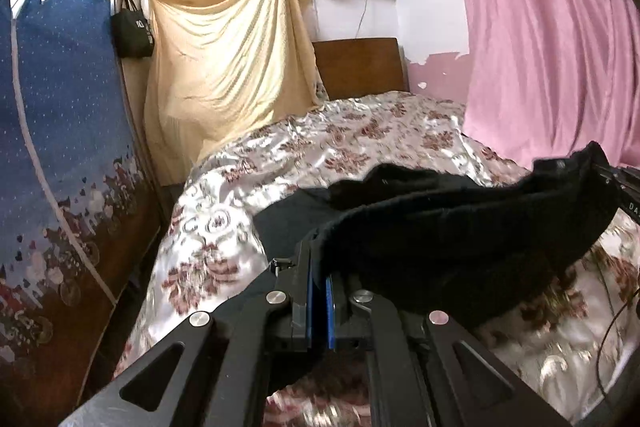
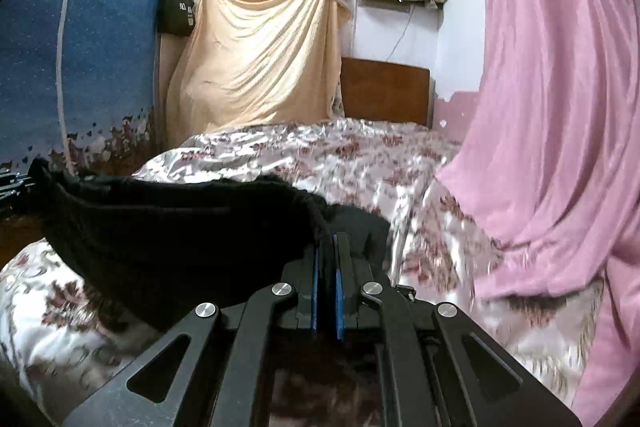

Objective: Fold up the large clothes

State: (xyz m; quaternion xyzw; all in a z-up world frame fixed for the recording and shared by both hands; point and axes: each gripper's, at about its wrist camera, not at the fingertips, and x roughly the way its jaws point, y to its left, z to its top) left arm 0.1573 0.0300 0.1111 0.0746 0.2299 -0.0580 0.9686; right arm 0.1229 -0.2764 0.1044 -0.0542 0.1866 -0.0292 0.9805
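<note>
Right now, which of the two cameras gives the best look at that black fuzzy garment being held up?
The left wrist view: there the black fuzzy garment stretches in a band from the left claw toward the frame's right edge. The right wrist view shows the same garment darker, clamped in the right claw.

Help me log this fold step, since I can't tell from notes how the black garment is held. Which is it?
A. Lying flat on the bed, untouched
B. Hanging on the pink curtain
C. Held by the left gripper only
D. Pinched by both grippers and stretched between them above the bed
D: the left gripper and the right gripper are each shut on an end of the black garment, which spans between them over the bed.
</note>
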